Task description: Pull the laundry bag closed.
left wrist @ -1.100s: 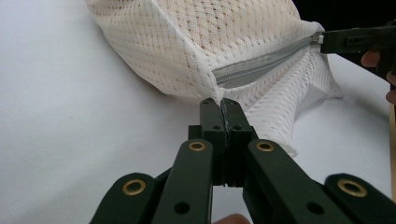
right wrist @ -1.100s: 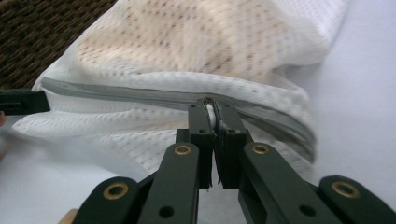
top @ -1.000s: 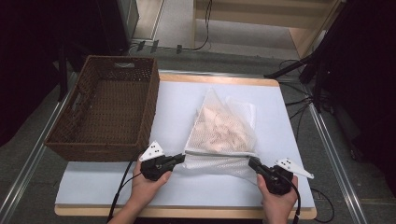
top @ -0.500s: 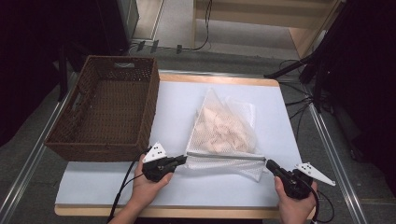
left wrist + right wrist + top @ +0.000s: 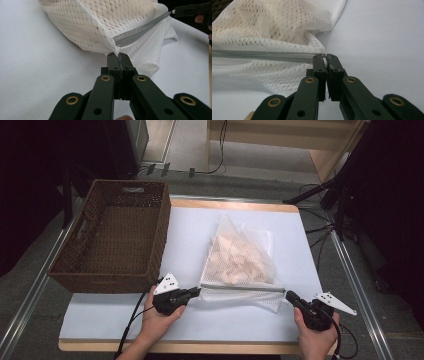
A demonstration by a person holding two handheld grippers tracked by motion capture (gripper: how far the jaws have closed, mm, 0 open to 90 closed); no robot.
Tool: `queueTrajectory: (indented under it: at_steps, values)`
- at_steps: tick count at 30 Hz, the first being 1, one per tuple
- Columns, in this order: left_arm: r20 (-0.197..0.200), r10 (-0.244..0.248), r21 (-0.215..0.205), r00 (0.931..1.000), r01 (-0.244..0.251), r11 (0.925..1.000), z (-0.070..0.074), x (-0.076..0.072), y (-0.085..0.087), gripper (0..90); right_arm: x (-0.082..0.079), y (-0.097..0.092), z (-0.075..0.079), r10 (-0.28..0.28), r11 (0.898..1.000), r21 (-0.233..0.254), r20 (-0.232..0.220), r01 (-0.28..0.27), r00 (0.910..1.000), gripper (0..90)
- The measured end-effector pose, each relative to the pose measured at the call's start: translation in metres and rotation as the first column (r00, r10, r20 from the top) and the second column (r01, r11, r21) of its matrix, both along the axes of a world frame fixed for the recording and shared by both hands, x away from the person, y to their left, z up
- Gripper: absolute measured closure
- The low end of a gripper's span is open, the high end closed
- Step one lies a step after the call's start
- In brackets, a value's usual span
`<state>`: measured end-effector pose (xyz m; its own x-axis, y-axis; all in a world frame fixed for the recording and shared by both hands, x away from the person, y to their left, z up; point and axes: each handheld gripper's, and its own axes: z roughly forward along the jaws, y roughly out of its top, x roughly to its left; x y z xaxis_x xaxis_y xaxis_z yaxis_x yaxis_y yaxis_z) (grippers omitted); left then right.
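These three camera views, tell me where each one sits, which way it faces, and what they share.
High view: fixed above the table's near edge, facing forward and down on the mesh bag and basket; both hands and forearms show.
Left tool view: rides the left tool, looking along its shut jaws at the bag's zipper end.
Right tool view: rides the right tool, shut on the zipper pull.
Shared: the bag and its zipper.
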<state>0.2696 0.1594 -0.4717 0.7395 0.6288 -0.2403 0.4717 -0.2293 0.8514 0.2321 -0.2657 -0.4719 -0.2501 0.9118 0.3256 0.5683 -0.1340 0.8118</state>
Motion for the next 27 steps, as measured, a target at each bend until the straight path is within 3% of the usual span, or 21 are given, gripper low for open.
queueTrajectory:
  at_steps: [3, 7, 12, 17, 20, 25, 27]
  values:
    - [0.018, 0.011, 0.030, 0.9998, -0.012, 0.9995, 0.001, -0.002, -0.001, 90.0, 0.000, 0.002, 0.000, 0.004, 1.000, -0.016, 0.009, -0.004, 1.0000, 87.2]
    - [0.004, -0.002, 0.005, 1.0000, 0.002, 1.0000, 0.001, -0.001, 0.003, 87.2, -0.001, -0.001, 0.001, 0.044, 0.999, -0.005, 0.055, -0.043, 0.9975, 84.9]
    - [-0.005, 0.001, -0.037, 1.0000, -0.001, 0.9993, 0.003, -0.001, 0.009, 57.3, -0.002, -0.008, 0.004, 0.028, 0.999, -0.027, 0.101, -0.025, 0.9945, 55.4]
    - [0.012, 0.011, -0.021, 0.9999, -0.011, 0.9997, 0.005, -0.005, 0.011, 35.1, -0.002, -0.012, 0.002, 0.037, 0.998, -0.051, 0.092, -0.033, 0.9951, 29.1]
    - [0.021, 0.021, -0.025, 0.9996, -0.021, 0.9995, 0.006, -0.007, 0.015, 22.8, 0.000, -0.014, 0.003, 0.047, 0.998, -0.034, 0.088, -0.044, 0.9950, 15.5]
    - [0.030, 0.003, -0.028, 0.9996, -0.002, 0.9996, 0.007, -0.011, 0.018, 1.7, 0.001, -0.016, 0.002, 0.075, 0.996, -0.055, 0.074, -0.071, 0.9945, 0.0]
    - [0.038, -0.001, -0.028, 0.9993, 0.002, 0.9996, 0.007, -0.013, 0.020, 0.1, 0.001, -0.017, 0.001, 0.077, 0.996, -0.056, 0.077, -0.073, 0.9940, 0.0]
